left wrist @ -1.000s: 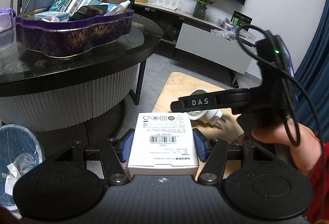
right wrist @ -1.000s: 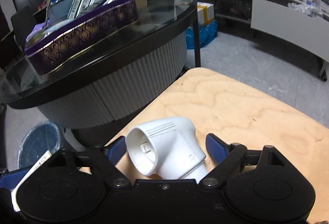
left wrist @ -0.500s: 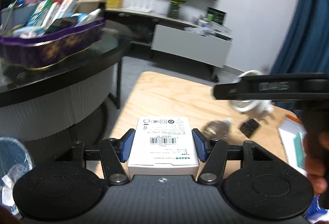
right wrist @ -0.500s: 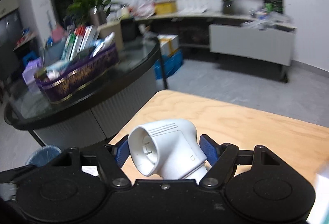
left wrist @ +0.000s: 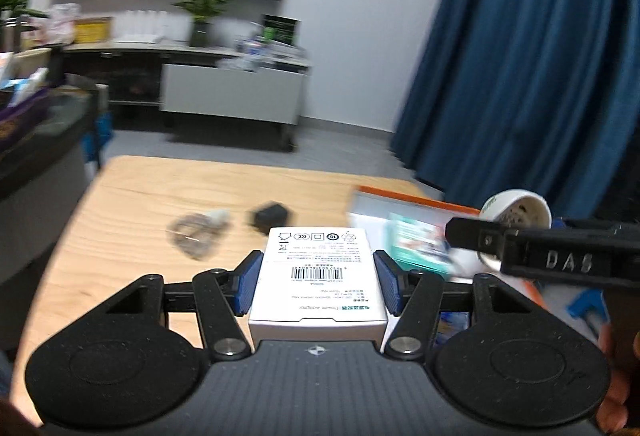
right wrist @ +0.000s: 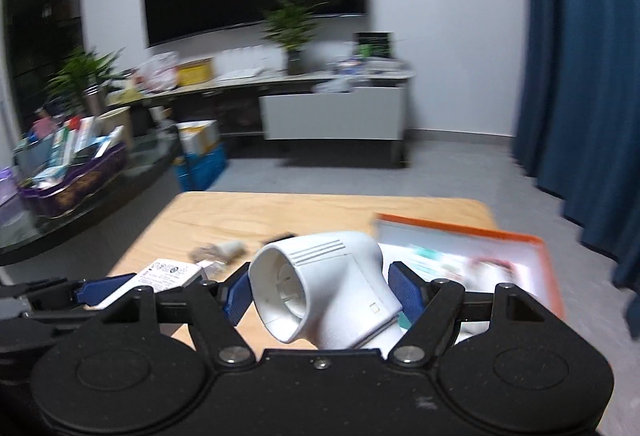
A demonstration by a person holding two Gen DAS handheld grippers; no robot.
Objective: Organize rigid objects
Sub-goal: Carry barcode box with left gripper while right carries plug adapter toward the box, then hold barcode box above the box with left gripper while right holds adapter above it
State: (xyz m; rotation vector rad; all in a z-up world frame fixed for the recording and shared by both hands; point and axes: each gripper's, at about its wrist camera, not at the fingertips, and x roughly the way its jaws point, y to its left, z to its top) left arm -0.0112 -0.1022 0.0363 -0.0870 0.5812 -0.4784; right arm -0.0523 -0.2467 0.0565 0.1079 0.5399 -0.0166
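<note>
Blue curtain (left wrist: pixel 520 55) now fills the right of the frame: you swung both grippers toward the orange tray (right wrist: pixel 536 256). Your left gripper (left wrist: pixel 318 278) holds the white box (left wrist: pixel 318 276) and your right gripper (right wrist: pixel 320 296) holds the white plug adapter (right wrist: pixel 328 288), so both look ready to drop in.

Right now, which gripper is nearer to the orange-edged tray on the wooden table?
Right. The right gripper, holding the white adapter, is beside the tray; the left gripper is further left.

A white barcoded adapter box (left wrist: pixel 318 274) sits label-up at lower centre; a white plug adapter (right wrist: pixel 326 290) tilts, socket facing lower left.
</note>
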